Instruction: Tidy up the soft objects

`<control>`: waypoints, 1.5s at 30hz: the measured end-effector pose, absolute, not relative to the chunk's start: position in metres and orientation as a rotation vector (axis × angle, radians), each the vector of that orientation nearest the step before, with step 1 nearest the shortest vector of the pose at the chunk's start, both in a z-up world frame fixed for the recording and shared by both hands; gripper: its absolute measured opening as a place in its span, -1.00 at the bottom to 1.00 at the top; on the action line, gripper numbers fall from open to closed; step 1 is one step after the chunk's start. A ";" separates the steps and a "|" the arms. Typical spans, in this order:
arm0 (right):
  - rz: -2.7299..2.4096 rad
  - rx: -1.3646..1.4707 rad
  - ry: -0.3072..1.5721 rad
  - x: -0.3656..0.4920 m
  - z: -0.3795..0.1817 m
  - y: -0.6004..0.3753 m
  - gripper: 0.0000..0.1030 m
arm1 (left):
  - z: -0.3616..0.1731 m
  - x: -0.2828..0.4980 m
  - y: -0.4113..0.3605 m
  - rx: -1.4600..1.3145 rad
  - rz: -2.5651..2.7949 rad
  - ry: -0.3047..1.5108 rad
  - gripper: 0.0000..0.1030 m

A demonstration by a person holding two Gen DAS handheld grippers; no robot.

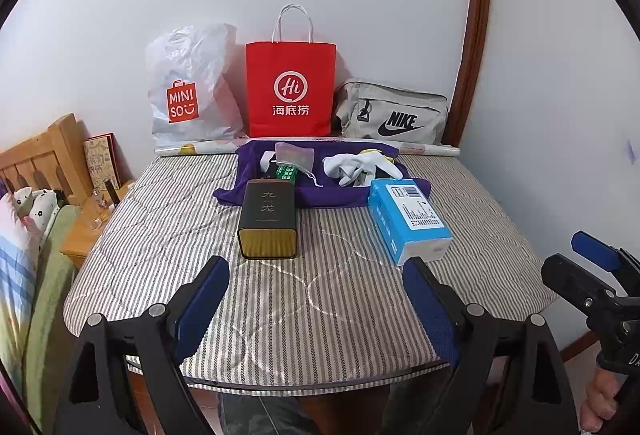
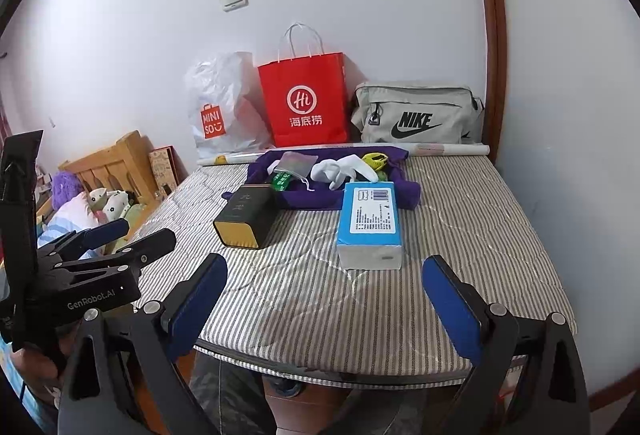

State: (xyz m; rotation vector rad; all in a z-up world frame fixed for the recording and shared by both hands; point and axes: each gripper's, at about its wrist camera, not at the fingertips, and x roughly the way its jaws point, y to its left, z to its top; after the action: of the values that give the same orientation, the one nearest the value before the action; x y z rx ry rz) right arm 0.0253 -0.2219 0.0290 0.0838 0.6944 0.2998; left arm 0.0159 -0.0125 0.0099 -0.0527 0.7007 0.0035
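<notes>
From my left wrist camera, my left claw point(image 1: 316, 299) hangs wide open over the near edge of the striped mattress point(image 1: 200, 235), gripping nothing. Ahead, a black tin point(image 1: 269, 219) lies on the stripes, its far end against a purple cloth point(image 1: 320, 191). A blue box point(image 1: 408, 221) lies to its right. White gloves point(image 1: 352, 165) and a small mesh pouch point(image 1: 294, 155) sit on the cloth. Behind stand a white plastic bag point(image 1: 192, 83), a red paper bag point(image 1: 291, 87) and a grey bag point(image 1: 394, 113) against the wall.

From my right wrist camera, my right claw point(image 2: 324, 299) is equally wide open and empty, with the blue box point(image 2: 370, 223) just ahead. The left claw point(image 2: 124, 235) shows at the left edge.
</notes>
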 end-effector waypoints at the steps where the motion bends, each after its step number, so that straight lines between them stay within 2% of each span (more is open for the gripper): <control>1: 0.300 0.083 0.694 0.025 0.029 -0.222 0.89 | 0.010 0.016 -0.012 -0.052 0.004 0.702 0.71; 45: 0.304 0.078 0.673 0.017 0.035 -0.223 0.89 | 0.010 0.013 -0.014 -0.052 0.003 0.701 0.71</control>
State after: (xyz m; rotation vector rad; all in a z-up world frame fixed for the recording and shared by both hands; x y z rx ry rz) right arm 0.0174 -0.2234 0.0348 0.0785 0.6728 0.3041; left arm 0.0133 -0.0142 0.0102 -0.0522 0.7007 0.0033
